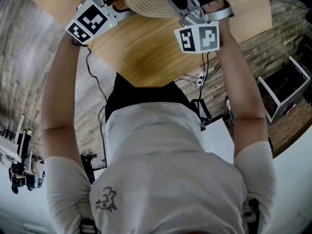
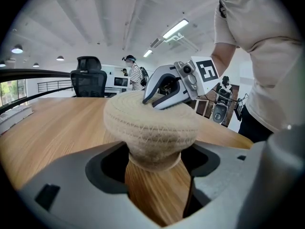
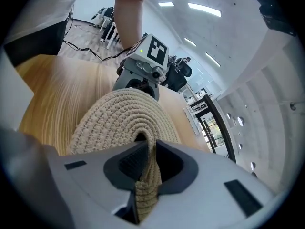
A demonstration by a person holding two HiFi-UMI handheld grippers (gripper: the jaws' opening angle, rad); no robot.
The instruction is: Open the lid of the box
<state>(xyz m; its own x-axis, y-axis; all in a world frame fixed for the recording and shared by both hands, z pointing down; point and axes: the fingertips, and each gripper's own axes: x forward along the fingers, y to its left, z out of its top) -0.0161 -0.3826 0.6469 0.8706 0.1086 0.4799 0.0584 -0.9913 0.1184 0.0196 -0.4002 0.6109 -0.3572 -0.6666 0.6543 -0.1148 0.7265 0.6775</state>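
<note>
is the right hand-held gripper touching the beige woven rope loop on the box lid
Touching. The right gripper view shows the right hand-held gripper with its pads pressed on both sides of the beige woven rope loop, pinching it flat.

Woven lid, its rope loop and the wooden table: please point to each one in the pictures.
woven lid (image 2: 150,122), left gripper view, on its stitched side.
rope loop (image 3: 147,177), right gripper view, on the strip between the jaws.
wooden table (image 1: 146,57), head view, on bare wood.

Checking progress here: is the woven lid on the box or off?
On. The lid sits flush on the box, no gap showing; the right tool pinches its loop.
</note>
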